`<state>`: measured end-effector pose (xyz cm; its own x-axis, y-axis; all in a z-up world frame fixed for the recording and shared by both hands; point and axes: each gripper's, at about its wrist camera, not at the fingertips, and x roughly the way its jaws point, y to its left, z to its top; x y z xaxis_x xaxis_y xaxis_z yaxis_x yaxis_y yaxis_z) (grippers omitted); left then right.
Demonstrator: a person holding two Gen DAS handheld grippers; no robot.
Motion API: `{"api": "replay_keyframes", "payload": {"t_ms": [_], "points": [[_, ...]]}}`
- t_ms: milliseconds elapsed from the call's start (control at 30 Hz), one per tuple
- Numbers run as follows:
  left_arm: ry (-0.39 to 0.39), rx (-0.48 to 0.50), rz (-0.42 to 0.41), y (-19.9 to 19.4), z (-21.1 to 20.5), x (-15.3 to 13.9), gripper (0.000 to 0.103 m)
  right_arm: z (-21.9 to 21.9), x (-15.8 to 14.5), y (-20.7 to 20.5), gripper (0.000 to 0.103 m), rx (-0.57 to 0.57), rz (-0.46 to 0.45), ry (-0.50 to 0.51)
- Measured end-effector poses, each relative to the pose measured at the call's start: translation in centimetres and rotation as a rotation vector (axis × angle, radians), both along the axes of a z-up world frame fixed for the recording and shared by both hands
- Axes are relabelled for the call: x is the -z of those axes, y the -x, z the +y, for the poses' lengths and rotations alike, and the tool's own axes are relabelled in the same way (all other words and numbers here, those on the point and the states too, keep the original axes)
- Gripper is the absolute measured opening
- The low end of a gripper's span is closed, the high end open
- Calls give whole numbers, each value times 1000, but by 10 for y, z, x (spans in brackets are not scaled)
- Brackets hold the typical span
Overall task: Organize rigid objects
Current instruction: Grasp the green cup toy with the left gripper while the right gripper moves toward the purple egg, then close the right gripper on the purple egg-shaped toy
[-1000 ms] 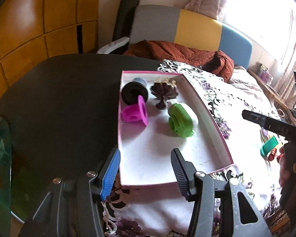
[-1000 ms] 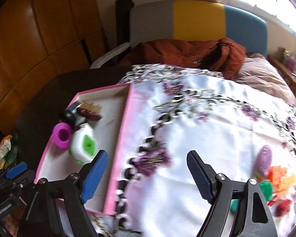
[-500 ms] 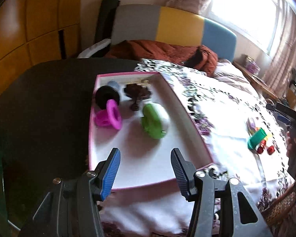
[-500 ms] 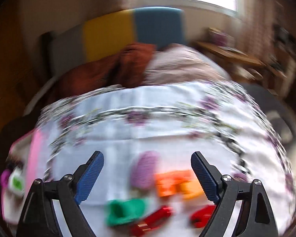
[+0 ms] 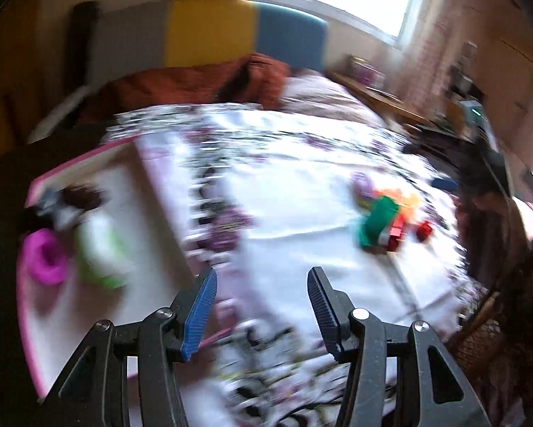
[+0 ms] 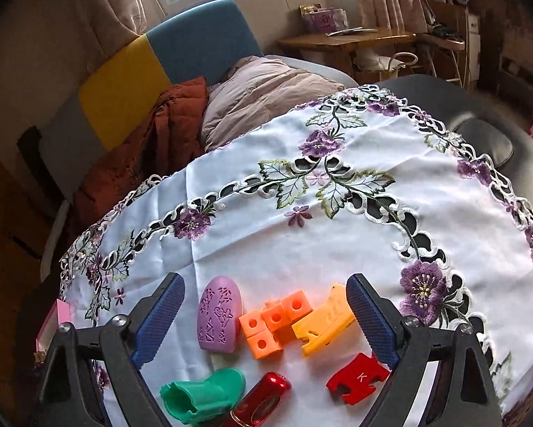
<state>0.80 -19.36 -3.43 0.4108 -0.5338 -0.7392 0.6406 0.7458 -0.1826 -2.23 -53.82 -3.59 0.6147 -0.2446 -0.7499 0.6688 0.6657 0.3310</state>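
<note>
Orange cube cluster point(image 6: 272, 323) holed; purple oval point(image 6: 219, 315) embossed

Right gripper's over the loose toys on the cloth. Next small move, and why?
Probably lower the right gripper onto the orange cube cluster and close. Its jaws are opening with nothing gripped, and the cluster lies on the cloth between the fingers, flanked by the purple oval piece and the yellow piece, which touches it, so a clean grasp is not certain.

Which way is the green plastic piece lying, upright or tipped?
Tipped. The green plastic piece lies on its side on the tablecloth, hollow end facing the camera.
</note>
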Motion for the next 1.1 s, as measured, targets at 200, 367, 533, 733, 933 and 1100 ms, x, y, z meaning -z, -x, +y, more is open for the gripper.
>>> {"api": "replay_keyframes", "payload": {"t_ms": [200, 367, 533, 733, 933, 1100], "points": [[2, 196, 29, 4, -75, 9, 54, -8, 1, 7, 93, 27, -36, -49], [-14, 297, 8, 8, -126, 15, 54, -16, 3, 11, 93, 51, -63, -99], [-38, 328, -4, 9, -160, 24, 59, -20, 4, 12, 93, 56, -83, -129], [-46, 299, 14, -9, -185, 37, 59, -25, 5, 14, 93, 69, -99, -152], [-34, 269, 105, -29, -192, 62, 41, -26, 7, 13, 93, 75, -96, -161], [0, 220, 80, -31, -162, 56, 36, -25, 8, 11, 93, 65, -88, -154]]}}
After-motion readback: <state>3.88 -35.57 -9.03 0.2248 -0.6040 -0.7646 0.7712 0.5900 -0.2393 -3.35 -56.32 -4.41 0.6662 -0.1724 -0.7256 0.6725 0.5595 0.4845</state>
